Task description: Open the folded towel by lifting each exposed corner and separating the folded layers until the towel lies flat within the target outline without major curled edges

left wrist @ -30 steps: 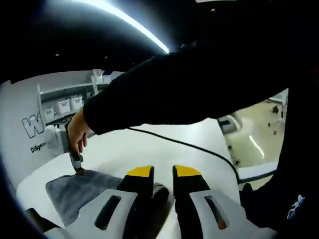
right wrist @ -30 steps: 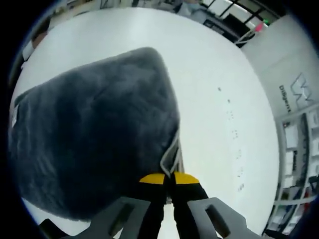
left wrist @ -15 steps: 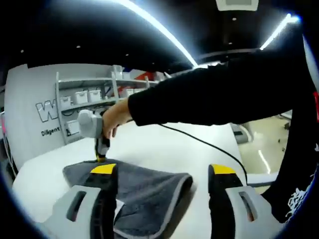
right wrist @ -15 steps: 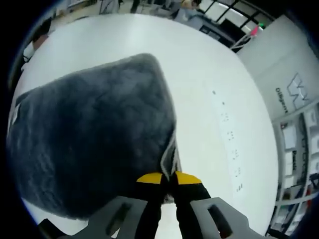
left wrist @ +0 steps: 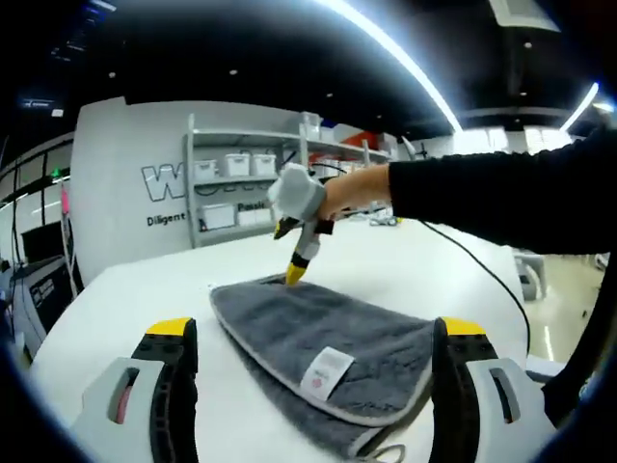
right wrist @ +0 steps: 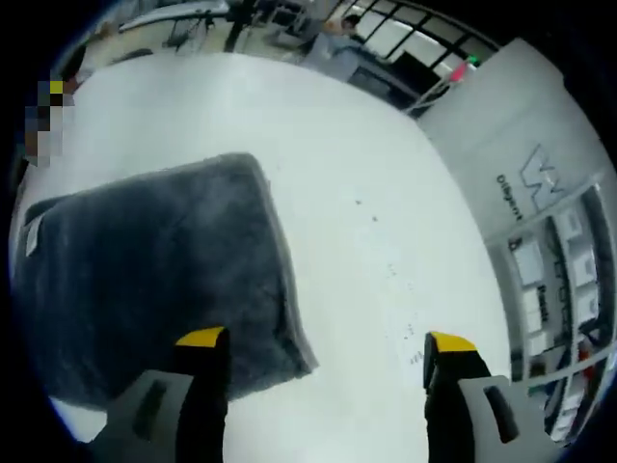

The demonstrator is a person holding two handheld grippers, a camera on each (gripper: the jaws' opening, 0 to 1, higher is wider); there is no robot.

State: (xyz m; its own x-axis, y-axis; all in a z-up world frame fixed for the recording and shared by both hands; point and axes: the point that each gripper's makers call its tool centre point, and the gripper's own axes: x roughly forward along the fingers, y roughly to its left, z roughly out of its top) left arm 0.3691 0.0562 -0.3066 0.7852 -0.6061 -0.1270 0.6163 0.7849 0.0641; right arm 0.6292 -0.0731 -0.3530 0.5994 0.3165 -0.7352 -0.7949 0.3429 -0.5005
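A folded grey towel [left wrist: 289, 313] lies on the white table [left wrist: 135, 289], with a white label [left wrist: 326, 368] on its near layer. My left gripper [left wrist: 316, 330] is open wide, its jaws spread either side of the towel's near end, holding nothing. In the left gripper view, my right gripper [left wrist: 292, 273] hangs from a hand, its yellow tip just over the towel's far corner. In the right gripper view, the right gripper [right wrist: 326, 340] is open and empty. There the towel [right wrist: 145, 289] sits to its left, one corner between the jaws.
A black cable [left wrist: 482, 270] runs across the table under a dark sleeve [left wrist: 501, 193]. Shelves with white bins [left wrist: 231, 164] and a lettered wall stand behind the table. Bare tabletop [right wrist: 366, 174] stretches right of the towel.
The right gripper has let go of the towel's edge, opened wide and lifted. The left gripper went from nearly shut to wide open, and its view has swung towards the shelves.
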